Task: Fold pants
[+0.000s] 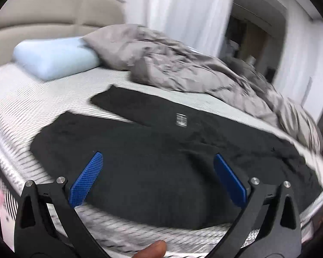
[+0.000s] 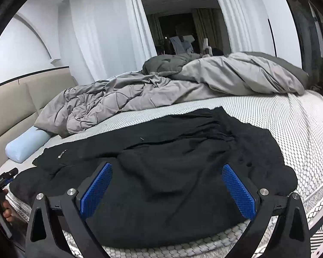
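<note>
Two tools hang wide open over the bed [image 2: 301, 116], holding nothing: the left tool [image 1: 158, 158] and the right tool [image 2: 166, 168]. The black pants [image 2: 172, 172] lie spread on the mattress near its front edge, legs toward the blue pillow [image 1: 53, 58], beside a rumpled grey duvet [image 2: 140, 94].

Motion blur smears the pants' [image 1: 152, 161] label [image 1: 181, 119], possibly a barcode.

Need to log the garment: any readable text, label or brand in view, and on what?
White striped tag on the black pants: barcode-like bars, too blurred to read.
Small white mark on the pants, right wrist view: too small to read.
Lettering on the left claw: illegible.
</note>
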`<state>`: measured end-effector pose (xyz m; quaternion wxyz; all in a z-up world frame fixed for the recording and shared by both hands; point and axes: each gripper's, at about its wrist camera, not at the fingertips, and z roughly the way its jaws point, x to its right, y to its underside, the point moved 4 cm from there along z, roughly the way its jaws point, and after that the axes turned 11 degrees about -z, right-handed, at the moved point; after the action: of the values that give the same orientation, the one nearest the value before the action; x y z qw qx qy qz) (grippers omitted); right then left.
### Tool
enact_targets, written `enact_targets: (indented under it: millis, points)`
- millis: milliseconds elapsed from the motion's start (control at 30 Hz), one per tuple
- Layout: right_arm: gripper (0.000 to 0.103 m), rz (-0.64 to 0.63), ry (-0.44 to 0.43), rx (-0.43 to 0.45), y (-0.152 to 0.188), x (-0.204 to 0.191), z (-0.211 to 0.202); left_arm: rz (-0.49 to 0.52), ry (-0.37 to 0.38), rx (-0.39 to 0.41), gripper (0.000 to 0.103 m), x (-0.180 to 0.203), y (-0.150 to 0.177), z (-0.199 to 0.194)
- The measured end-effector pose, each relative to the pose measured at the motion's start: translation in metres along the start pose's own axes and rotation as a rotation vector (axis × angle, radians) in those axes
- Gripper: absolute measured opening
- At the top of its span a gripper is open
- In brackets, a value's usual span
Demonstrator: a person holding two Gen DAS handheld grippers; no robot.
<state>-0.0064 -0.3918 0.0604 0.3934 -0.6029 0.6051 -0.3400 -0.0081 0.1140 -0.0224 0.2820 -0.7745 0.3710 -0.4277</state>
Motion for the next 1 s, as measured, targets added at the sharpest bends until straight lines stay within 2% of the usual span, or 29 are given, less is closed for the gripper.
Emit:
enact_targets:
  millis: [167,300,367,400,467,533,633,700,833,900,933,967,1000]
  points:
    - [0.103,0.034,0.024,-0.022,0.005,0.02,-0.01,-0.14,-0.135,-0.033,0.102,-0.072,-0.02,-0.01]
    - [0.103,0.06,0.058,-0.014,0.006,0.033,-0.019,-0.259,-0.106,-0.102,0.1,-0.116,-0.022,-0.01]
    - [0.103,0.079,0.053,-0.007,0.006,0.037,-0.021,-0.303,-0.07,-0.148,0.083,-0.13,-0.018,-0.005]
    - [0.103,0.089,0.045,-0.007,0.006,0.039,-0.02,-0.328,-0.052,-0.172,0.08,-0.136,-0.017,-0.001]
    - [0.103,0.099,0.039,-0.012,0.005,0.04,-0.018,-0.344,-0.02,-0.195,0.067,-0.14,-0.015,0.004]
    - [0.103,0.099,0.04,-0.016,0.005,0.039,-0.015,-0.326,-0.013,-0.187,0.061,-0.136,-0.016,0.005]
    - [0.103,0.086,0.04,-0.019,0.004,0.036,-0.013,-0.282,0.017,-0.146,0.055,-0.131,-0.021,-0.002]
    - [0.103,0.075,0.043,-0.018,0.005,0.034,-0.013,-0.268,0.024,-0.14,0.055,-0.126,-0.024,-0.001]
    - [0.103,0.085,0.043,-0.027,0.009,0.036,-0.012,-0.334,0.018,-0.203,0.054,-0.129,-0.033,0.025]
    - [0.103,0.098,0.05,-0.053,0.011,0.041,-0.012,-0.371,-0.017,-0.207,0.04,-0.133,-0.04,0.042]
    - [0.103,0.109,0.052,-0.061,0.011,0.043,-0.014,-0.377,-0.034,-0.208,0.021,-0.134,-0.041,0.048]
    - [0.103,0.13,0.057,-0.061,0.013,0.048,-0.018,-0.38,-0.043,-0.201,0.007,-0.137,-0.044,0.051]
    - [0.103,0.159,0.069,-0.059,0.015,0.055,-0.024,-0.381,-0.049,-0.176,0.005,-0.14,-0.047,0.051]
